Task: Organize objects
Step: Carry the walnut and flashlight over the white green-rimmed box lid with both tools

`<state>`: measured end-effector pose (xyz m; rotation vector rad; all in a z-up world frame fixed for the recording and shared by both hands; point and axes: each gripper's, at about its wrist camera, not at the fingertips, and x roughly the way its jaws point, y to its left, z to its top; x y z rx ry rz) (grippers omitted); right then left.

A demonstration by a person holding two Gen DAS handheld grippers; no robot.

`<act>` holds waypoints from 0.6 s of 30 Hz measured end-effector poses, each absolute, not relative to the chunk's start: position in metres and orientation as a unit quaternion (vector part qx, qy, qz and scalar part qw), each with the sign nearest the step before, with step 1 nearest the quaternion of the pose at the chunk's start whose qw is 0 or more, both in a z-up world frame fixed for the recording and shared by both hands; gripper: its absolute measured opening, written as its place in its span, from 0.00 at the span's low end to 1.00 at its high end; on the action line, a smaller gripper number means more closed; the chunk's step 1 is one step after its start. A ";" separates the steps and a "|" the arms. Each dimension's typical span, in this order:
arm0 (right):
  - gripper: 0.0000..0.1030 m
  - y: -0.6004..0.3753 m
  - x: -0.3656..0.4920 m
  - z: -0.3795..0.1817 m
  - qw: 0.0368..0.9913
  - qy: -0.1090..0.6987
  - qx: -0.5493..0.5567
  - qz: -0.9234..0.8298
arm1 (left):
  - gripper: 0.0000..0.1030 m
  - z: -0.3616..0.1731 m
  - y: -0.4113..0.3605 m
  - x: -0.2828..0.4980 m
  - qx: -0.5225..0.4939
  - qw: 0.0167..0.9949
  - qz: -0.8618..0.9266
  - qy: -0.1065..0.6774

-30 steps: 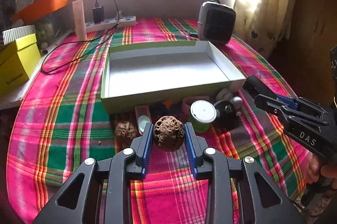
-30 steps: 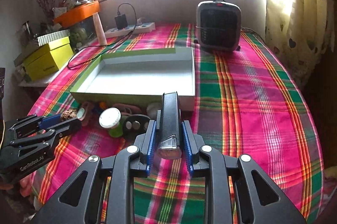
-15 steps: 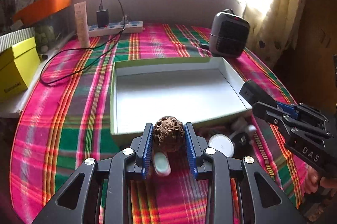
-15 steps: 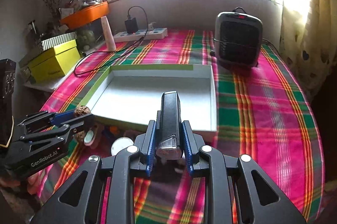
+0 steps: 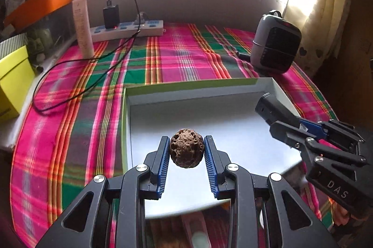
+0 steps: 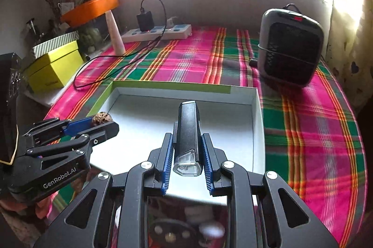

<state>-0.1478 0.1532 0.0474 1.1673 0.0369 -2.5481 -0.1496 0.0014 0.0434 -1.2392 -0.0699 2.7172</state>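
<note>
The left gripper [image 5: 185,152] clamps a wrinkled brown walnut [image 5: 185,151]; the right gripper [image 6: 188,153] clamps a black bike light [image 6: 188,131]. Both hang over the shallow white cardboard tray [image 6: 258,131] near its front edge, so lower each close to the floor, well apart, before releasing.

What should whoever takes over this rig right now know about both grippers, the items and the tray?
Left gripper: shut on a walnut, held above the near left part of the white tray.
Right gripper: shut on a black bike light, lens toward the camera, over the tray's near middle.
Tray: no items visible inside it.
Done: both items picked up and brought over the tray.
Left: lower and release both, then fetch the small items lying in front of the tray's near edge, blurred below the grippers.
</note>
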 end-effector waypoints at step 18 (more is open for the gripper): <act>0.24 0.149 -0.188 0.026 0.158 0.015 0.443 -0.883 | 0.27 0.022 0.006 -0.201 -0.441 0.072 0.895 -0.013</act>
